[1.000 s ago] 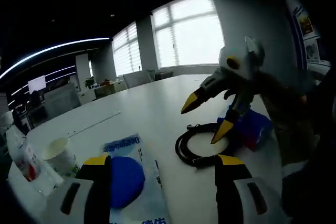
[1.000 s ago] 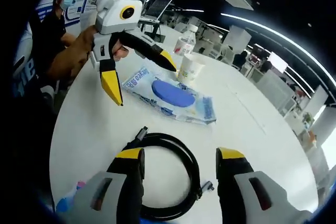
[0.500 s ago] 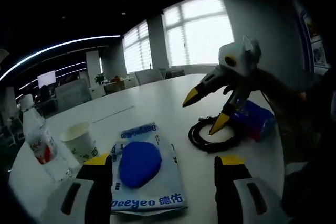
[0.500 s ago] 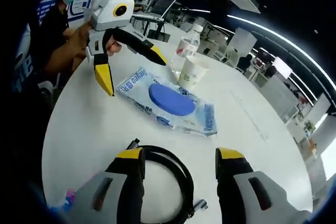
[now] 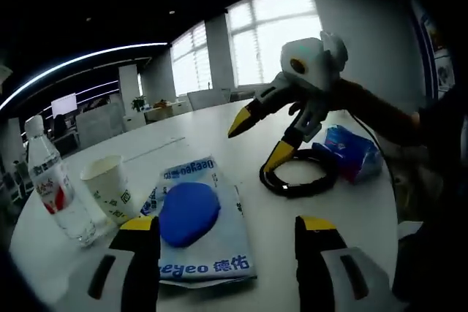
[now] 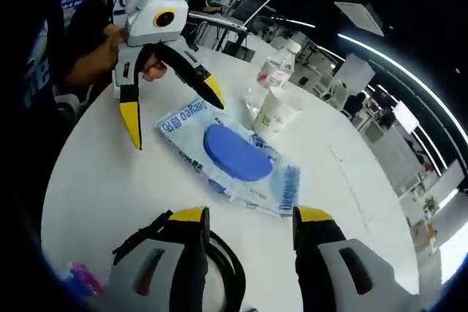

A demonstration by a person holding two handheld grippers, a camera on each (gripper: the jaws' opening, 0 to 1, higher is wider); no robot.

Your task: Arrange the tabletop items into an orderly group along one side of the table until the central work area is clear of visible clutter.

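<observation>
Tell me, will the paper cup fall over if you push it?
Probably, yes. The paper cup stands upright, looks thin and likely light, so a nudge near its rim could tip it. Its round wall may then roll toward the water bottle beside it.

The black cable [image 6: 219,272] runs partly behind the right tongs [image 6: 245,218] — its loop cut off below.

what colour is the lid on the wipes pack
Blue, an oval lid on the pale wipes pack; clearest in the right gripper view.
</observation>
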